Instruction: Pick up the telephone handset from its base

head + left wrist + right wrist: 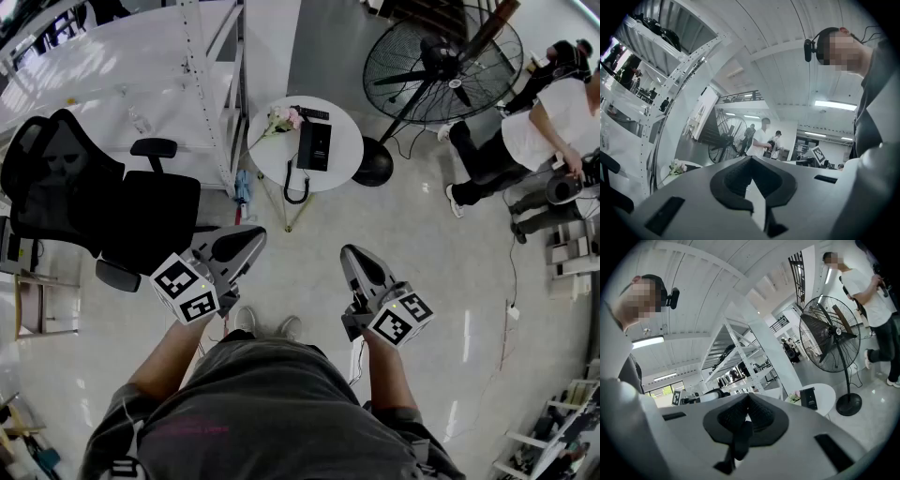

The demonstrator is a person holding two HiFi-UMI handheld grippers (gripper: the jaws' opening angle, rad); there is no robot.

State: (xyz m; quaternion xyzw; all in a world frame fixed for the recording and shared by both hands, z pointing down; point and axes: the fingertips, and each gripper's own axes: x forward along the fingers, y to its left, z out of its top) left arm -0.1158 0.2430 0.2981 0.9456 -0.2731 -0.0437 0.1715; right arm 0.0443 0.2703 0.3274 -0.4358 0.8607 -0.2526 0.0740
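A black telephone [314, 145] lies on a small round white table [342, 164] well ahead of me, its handset resting on the base and its coiled cord [294, 187] hanging over the table's near edge. Pink flowers [284, 118] lie beside it. My left gripper [257, 235] and right gripper [349, 251] are held level over the floor, far short of the table, both shut and empty. The right gripper view shows the telephone [809, 398] small on the table [828, 394] beyond the gripper [748, 394]. The left gripper view shows only the flowers [675, 166] past its gripper [751, 158].
A black office chair [103, 206] stands to the left, next to a white metal rack [220, 84]. A large floor fan [441, 66] stands right of the table. A person [534, 127] crouches at the far right among equipment, with a cable [512, 281] on the floor.
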